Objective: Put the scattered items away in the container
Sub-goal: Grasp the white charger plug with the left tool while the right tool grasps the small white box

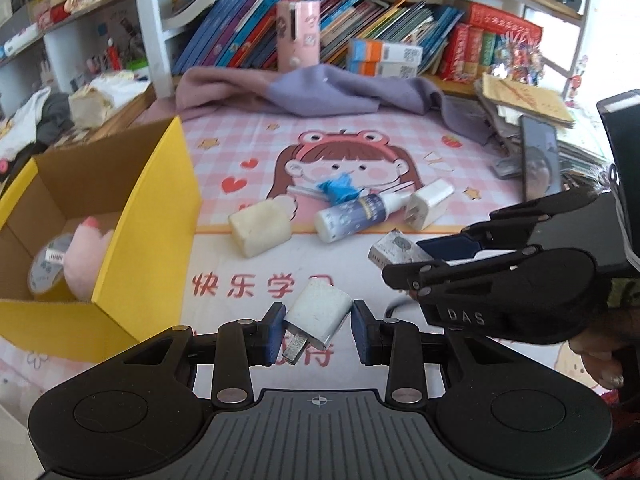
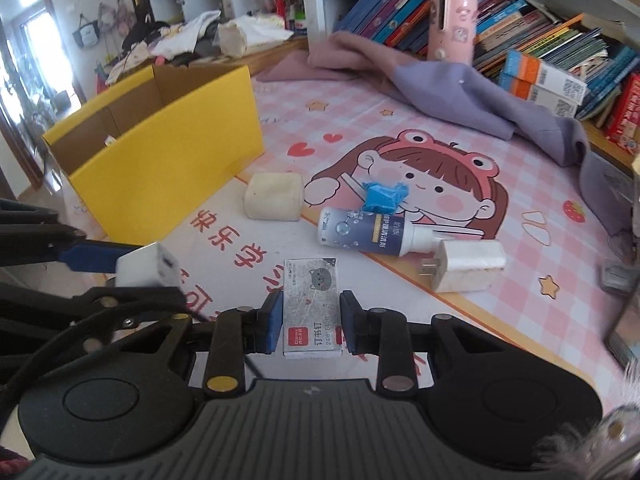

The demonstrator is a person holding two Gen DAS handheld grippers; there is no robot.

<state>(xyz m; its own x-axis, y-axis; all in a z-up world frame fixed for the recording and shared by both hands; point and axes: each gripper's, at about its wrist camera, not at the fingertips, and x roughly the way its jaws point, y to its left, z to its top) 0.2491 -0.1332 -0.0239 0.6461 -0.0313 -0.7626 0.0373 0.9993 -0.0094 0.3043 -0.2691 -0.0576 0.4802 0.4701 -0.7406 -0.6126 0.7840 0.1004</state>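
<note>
Low in the frame, our left gripper [image 1: 318, 330] clenches a white charger [image 1: 318, 316] between its blue pads. Our right gripper [image 2: 310, 326] grips a staple box [image 2: 310, 304] squarely between its fingers; the yellow box [image 1: 148, 216] stands at left.

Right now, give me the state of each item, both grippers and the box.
left gripper: shut on white charger plug, held tilted
right gripper: shut on staples box
yellow box: open, holds pink plush and tape roll
spray bottle: lying on its side on mat
second charger: lying on mat
cream block: on mat beside box
blue crumpled scrap: on mat, touching bottle
</note>
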